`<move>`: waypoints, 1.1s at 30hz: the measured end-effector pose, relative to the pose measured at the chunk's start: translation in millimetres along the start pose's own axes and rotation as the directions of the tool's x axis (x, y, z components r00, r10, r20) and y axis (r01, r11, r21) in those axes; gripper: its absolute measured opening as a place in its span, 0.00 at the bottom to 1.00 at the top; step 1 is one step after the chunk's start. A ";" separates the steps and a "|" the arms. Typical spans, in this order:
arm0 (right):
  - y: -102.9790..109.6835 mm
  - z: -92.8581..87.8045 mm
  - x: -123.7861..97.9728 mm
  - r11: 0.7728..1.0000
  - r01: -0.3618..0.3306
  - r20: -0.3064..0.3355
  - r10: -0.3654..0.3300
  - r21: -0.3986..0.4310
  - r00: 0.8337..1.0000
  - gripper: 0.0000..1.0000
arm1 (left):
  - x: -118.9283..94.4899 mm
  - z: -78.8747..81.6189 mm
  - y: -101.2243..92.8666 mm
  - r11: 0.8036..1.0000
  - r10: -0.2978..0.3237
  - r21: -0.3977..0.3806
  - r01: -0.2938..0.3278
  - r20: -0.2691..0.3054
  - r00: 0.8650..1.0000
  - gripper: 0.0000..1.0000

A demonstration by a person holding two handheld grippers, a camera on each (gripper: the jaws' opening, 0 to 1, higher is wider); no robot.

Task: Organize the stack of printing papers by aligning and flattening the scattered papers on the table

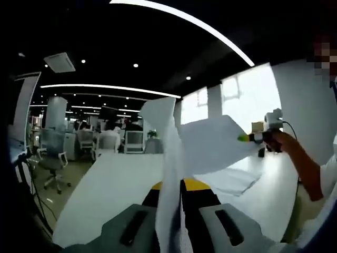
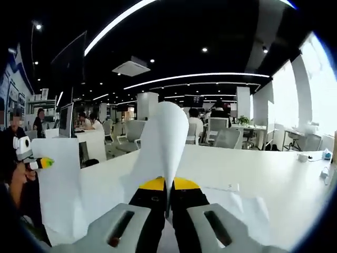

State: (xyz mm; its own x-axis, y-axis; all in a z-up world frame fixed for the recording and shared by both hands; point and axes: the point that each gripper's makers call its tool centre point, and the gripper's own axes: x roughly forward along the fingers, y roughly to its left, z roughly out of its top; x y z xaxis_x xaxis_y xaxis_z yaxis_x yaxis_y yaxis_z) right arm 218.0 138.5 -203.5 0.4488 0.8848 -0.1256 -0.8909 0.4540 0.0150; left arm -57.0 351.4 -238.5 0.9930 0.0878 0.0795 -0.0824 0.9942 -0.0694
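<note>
In the left gripper view, the left gripper (image 1: 176,203), grey with black and yellow jaws, is clenched on a white sheet of printing paper (image 1: 171,158) that rises edge-on from between its closed jaws and curls at the top. Just beyond, a second white sheet (image 1: 216,142) spreads out to the right, its far corner pinched by the other gripper (image 1: 247,138), which a person's hand (image 1: 281,141) holds up above the long white table (image 1: 116,184). More loose white papers (image 1: 231,179) lie flat on the table beneath that raised sheet (overlapping, edges not squared). Farther back stand grey office chairs (image 1: 52,153) and seated people, under a dark ceiling with long light strips.

In the right gripper view, the right gripper (image 2: 167,203) is likewise closed on a white sheet (image 2: 164,137), which stands up from the pinched jaws and bends into a rounded crest. To the left a large white sheet (image 2: 63,179) hangs down, gripped at its upper corner by the yellow-green tips of the left gripper (image 2: 45,163). A few flat papers (image 2: 247,208) rest on the table (image 2: 274,174) just right of the jaws. Beyond are office desks, chairs and bright windows on the right
</note>
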 end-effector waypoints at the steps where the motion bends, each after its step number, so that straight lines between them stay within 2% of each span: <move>1: 0.7 -0.1 2.7 1.000 -0.003 -0.002 0.003 0.001 1.000 0.00 | 0.8 -1.4 4.0 1.000 0.005 -0.008 -0.005 0.000 1.000 0.06; 7: -0.4 -11.9 24.2 1.000 -0.019 -0.044 0.019 -0.010 0.999 0.00 | 7.6 -14.9 25.6 0.998 0.044 -0.041 -0.044 -0.010 0.999 0.06; 13: -6.9 -21.2 30.5 1.000 -0.012 -0.064 0.013 0.006 0.998 0.00 | 18.3 -23.8 35.7 0.996 0.056 -0.072 -0.057 -0.014 0.998 0.06; 21: -10.1 -17.7 31.3 1.000 -0.013 -0.044 0.013 0.010 0.999 0.00 | 29.1 -30.4 39.6 0.995 0.056 -0.079 -0.058 -0.033 0.998 0.06; 33: -14.0 -16.2 20.1 0.999 -0.017 -0.017 0.017 0.027 1.000 0.00 | 35.3 -40.9 33.7 0.995 0.054 -0.086 -0.059 -0.055 0.997 0.06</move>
State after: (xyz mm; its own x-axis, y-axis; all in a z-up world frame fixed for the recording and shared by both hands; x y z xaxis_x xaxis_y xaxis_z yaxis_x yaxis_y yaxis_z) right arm 238.4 148.2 -222.3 0.4320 0.8906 -0.1421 -0.8961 0.4417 0.0443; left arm -21.3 385.4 -278.8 0.9902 0.1378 0.0209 -0.1327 0.9783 -0.1592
